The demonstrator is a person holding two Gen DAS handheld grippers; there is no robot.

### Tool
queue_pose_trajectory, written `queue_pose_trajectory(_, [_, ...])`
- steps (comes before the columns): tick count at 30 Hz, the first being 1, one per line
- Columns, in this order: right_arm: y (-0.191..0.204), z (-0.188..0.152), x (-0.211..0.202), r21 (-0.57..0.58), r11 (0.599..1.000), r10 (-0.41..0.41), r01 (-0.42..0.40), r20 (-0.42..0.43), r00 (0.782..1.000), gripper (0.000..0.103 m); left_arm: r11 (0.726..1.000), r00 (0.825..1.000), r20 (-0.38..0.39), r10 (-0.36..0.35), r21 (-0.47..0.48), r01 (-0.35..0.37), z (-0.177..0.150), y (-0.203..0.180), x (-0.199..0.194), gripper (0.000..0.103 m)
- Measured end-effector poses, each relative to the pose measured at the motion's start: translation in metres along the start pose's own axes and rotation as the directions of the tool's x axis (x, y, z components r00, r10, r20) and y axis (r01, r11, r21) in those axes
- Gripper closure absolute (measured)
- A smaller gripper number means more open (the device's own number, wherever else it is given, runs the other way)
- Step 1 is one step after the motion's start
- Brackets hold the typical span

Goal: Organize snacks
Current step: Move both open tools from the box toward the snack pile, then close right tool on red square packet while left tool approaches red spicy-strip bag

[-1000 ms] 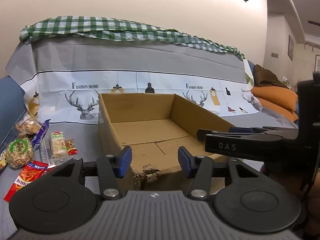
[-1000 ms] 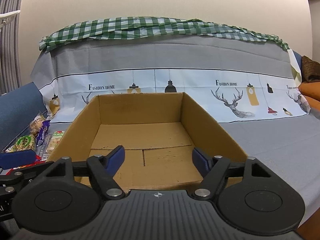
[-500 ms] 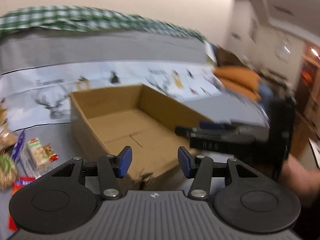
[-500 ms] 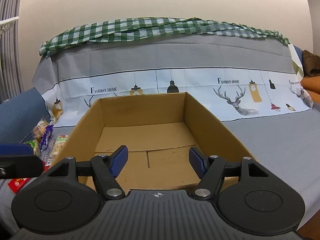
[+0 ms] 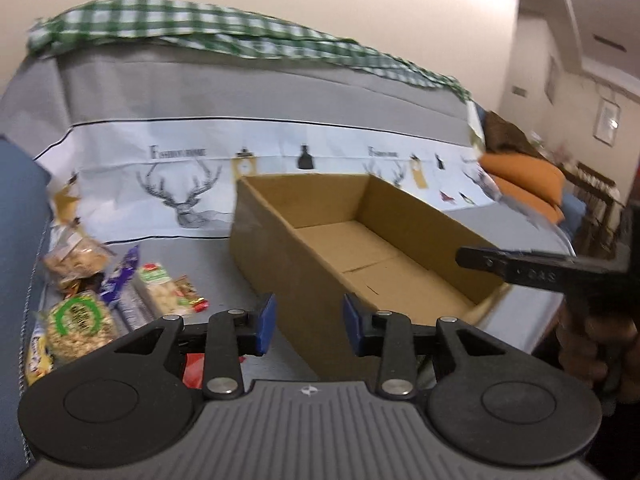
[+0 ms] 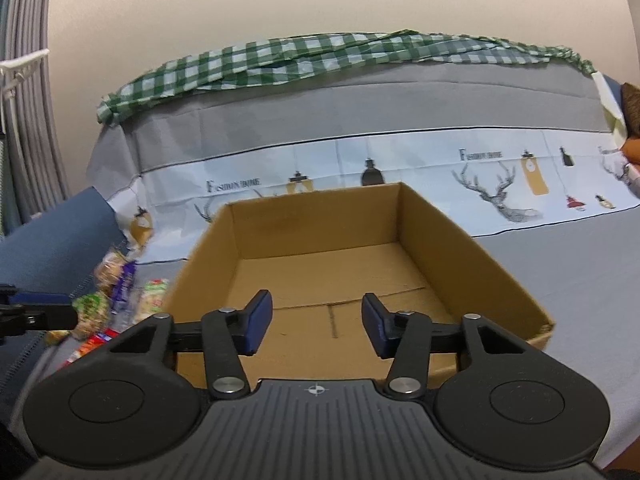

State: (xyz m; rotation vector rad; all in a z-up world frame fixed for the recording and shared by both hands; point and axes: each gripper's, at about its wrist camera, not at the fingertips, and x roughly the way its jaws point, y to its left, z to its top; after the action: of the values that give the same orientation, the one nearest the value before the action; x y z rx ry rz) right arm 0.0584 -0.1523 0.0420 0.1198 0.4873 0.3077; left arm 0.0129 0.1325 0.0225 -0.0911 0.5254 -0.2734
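An open, empty cardboard box [image 5: 360, 248] sits on the grey sofa cover; it also shows in the right wrist view [image 6: 320, 272]. Several snack packs lie to its left: a round green-label pack [image 5: 78, 322], a clear pack with a green and red label [image 5: 162, 290], a purple wrapper [image 5: 122, 276], a bag of brown snacks [image 5: 76, 262] and a red pack [image 5: 196, 368]. The snacks show blurred in the right wrist view [image 6: 120, 296]. My left gripper [image 5: 306, 322] is open and empty before the box's near left corner. My right gripper [image 6: 316, 326] is open and empty over the box's near edge.
A deer-print grey cover [image 6: 360, 160] with a green checked cloth [image 6: 320, 56] drapes the sofa back. Orange cushions [image 5: 524, 180] lie at the far right. A blue armrest [image 6: 52, 240] is at the left. The right gripper's body [image 5: 540, 272] shows in the left wrist view.
My left gripper has swung back to the left, so the snacks now sit closer and lower left. My right gripper has risen and tilted slightly. Both stay open.
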Motion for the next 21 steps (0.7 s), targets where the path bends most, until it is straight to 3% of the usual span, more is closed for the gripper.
queue_pose_trajectory(2, [0.007,0.004,0.0,0.011,1.0,0.029,-0.029,0.0,1.0,0.063,0.998,0.999,-0.028,0.035,-0.045,-0.037,0.006,0.013,-0.002,0.063])
queue_pose_trajectory(4, [0.018,0.008,0.0,0.01,0.998,0.064,-0.064,0.003,0.998,0.066,0.991,0.992,-0.054,0.116,-0.065,-0.12,0.009,0.034,0.0,0.063])
queue_pose_trajectory(6, [0.032,0.01,-0.001,0.002,0.994,0.11,-0.11,0.007,0.994,0.066,0.972,0.971,-0.094,0.22,-0.062,-0.226,0.001,0.053,0.001,0.063])
queue_pose_trajectory(7, [0.038,0.011,0.0,0.001,0.991,0.134,-0.134,0.006,0.991,0.066,0.961,0.964,-0.12,0.237,-0.117,-0.25,0.0,0.066,0.003,0.063])
queue_pose_trajectory(9, [0.053,0.013,0.001,-0.008,0.982,0.19,-0.19,0.007,0.982,0.066,0.942,0.955,-0.15,0.256,-0.184,-0.281,0.001,0.084,0.004,0.063])
queue_pose_trajectory(13, [0.089,0.009,0.01,-0.051,0.956,0.289,-0.29,-0.015,0.957,0.066,0.927,0.926,-0.255,0.277,-0.184,-0.328,-0.002,0.094,0.02,0.06])
queue_pose_trajectory(18, [0.137,-0.013,0.033,-0.137,0.916,0.366,-0.377,-0.1,0.925,0.065,0.894,0.901,-0.306,0.309,-0.23,-0.385,-0.012,0.103,0.026,0.055])
queue_pose_trajectory(21, [0.16,-0.026,0.051,-0.214,0.892,0.373,-0.398,-0.149,0.916,0.054,0.876,0.897,-0.296,0.327,-0.261,-0.406,-0.012,0.107,0.028,0.055])
